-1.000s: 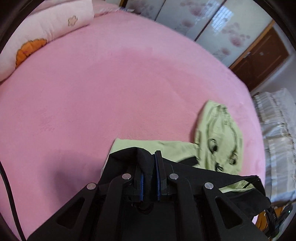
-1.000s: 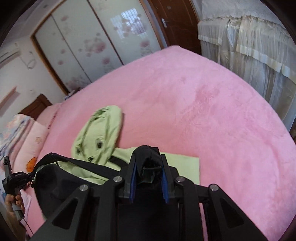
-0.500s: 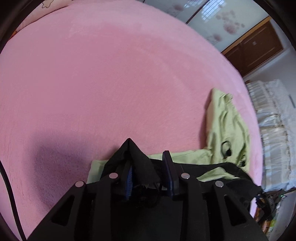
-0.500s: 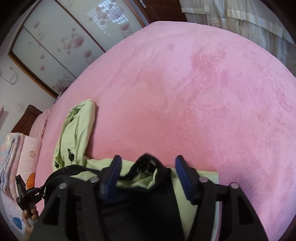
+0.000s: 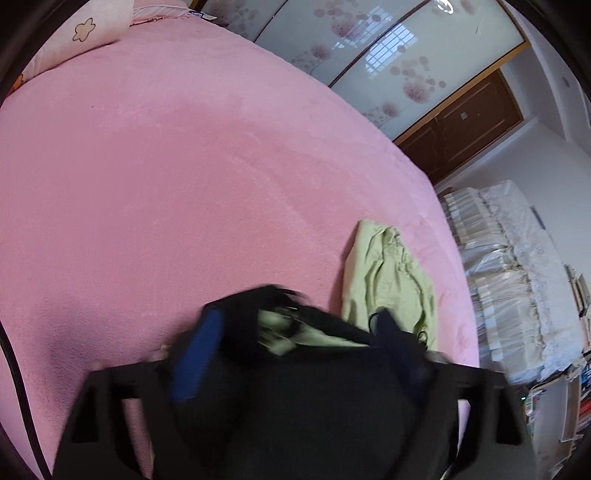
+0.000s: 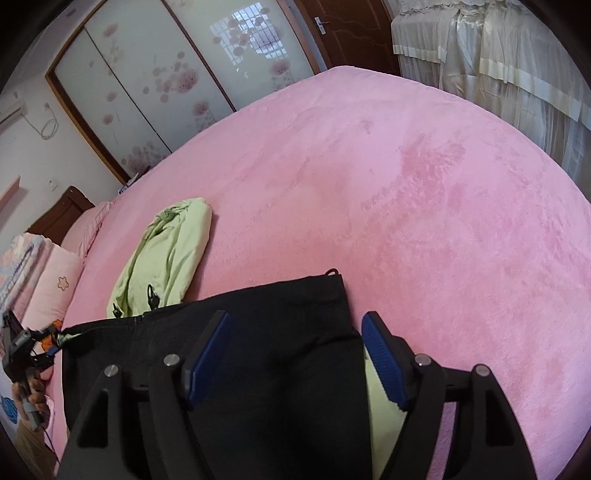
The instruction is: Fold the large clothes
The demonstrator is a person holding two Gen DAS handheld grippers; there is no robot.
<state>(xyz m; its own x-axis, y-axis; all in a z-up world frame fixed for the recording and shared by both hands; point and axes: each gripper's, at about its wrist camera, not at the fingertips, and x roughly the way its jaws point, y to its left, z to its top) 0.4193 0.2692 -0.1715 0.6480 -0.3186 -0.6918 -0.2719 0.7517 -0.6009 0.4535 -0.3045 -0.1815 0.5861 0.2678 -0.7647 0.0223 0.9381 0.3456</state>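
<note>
A black garment with pale green lining lies on the pink bed. Its green hood or sleeve is spread out to the left. My right gripper hovers over the black cloth, its jaws opening, and the blue pads are clear of the fabric. My left gripper is blurred, its jaws opening wide. A loose fold of black cloth with green lining stands between them, not pressed. The green part lies just beyond. A hand holds the left gripper at the far left of the right wrist view.
Pink pillows lie at the head of the bed. Flowered sliding wardrobe doors and a brown door stand past the far edge. White curtains hang beside the bed. Pink bedcover stretches wide beyond the garment.
Both grippers were shut on peaks of black cloth; both have opened and let go. On the right the cloth has dropped flat; on the left it is slipping free as that gripper swings.
</note>
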